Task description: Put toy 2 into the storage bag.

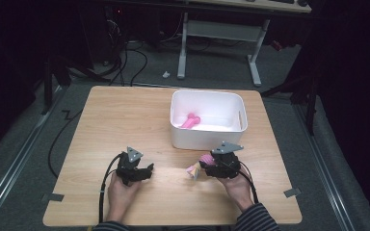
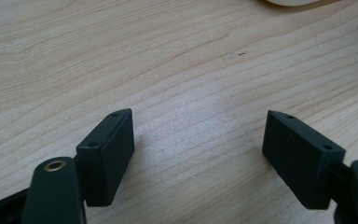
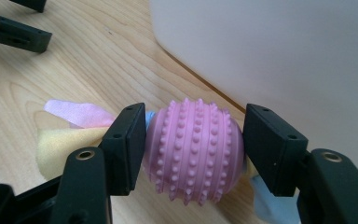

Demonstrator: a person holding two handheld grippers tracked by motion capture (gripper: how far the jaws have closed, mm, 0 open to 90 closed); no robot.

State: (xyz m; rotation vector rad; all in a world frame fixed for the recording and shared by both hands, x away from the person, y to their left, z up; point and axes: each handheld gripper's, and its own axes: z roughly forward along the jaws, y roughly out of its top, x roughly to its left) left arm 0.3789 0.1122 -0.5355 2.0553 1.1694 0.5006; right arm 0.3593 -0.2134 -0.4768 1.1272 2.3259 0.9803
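High view: I see my two hand-held grippers low on the light wooden table (image 1: pixel 125 120), each in one of my hands, with striped sleeves at the bottom edge. My left gripper (image 1: pixel 147 170) rests near the table's front left of centre, well apart from the rest. My right gripper (image 1: pixel 203 165) sits just in front of the white rectangular plastic bin (image 1: pixel 207 139), near its front wall, and something pink shows between its tips, with pale pink and yellow fabric poking out to the left of them.

In the right gripper view I get the detail: the right gripper (image 3: pixel 193 149) has its two black jaws pressed against opposite sides of a pink rubbery ball covered in rows of small nubs (image 3: pixel 193 151), so I read it as clamped on that ball. Soft fabric strips (image 3: pixel 70 135) in pink, yellow and pale blue trail from the ball, lying on the wood to the left and lower right. The bin's white wall (image 3: pixel 284 60) rises just beyond the ball, beside it; I cannot tell whether they touch. My other gripper's black parts show at the upper left corner.

In the left gripper view, the left gripper (image 2: pixel 198 154) stands wide open over bare wood grain, nothing between its jaws.

Inside the bin lies a pink T-shaped object (image 1: pixel 191 121), resting on the floor near the middle.
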